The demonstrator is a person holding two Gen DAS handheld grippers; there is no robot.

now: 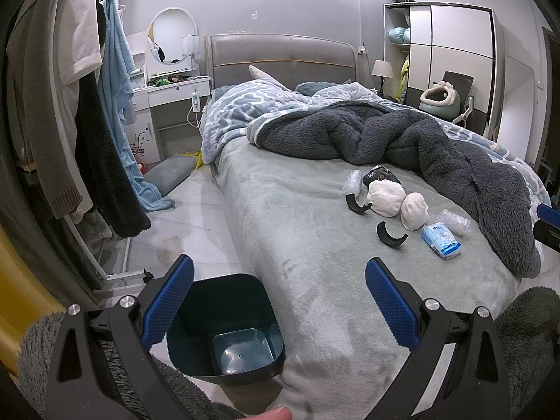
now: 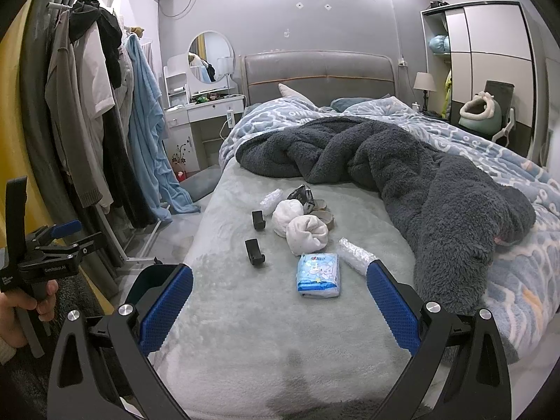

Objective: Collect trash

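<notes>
Both grippers hang over the foot of a bed (image 2: 245, 315) covered in a pale green fleece sheet. The left gripper (image 1: 278, 301) has its blue-padded fingers spread wide apart and holds nothing; just below it, on the floor against the bed's edge, stands a dark teal trash bin (image 1: 224, 332). The right gripper (image 2: 280, 304) is likewise spread wide and empty. The trash lies clustered mid-bed, near a rumpled dark grey blanket (image 2: 402, 168): two balls of crumpled white paper (image 2: 297, 224) touching each other, a blue tissue packet (image 2: 318, 274) just in front of them, two curved black plastic pieces (image 2: 255, 234), two scraps of clear bubble wrap (image 2: 355, 255) and a dark wrapper (image 2: 301, 194).
</notes>
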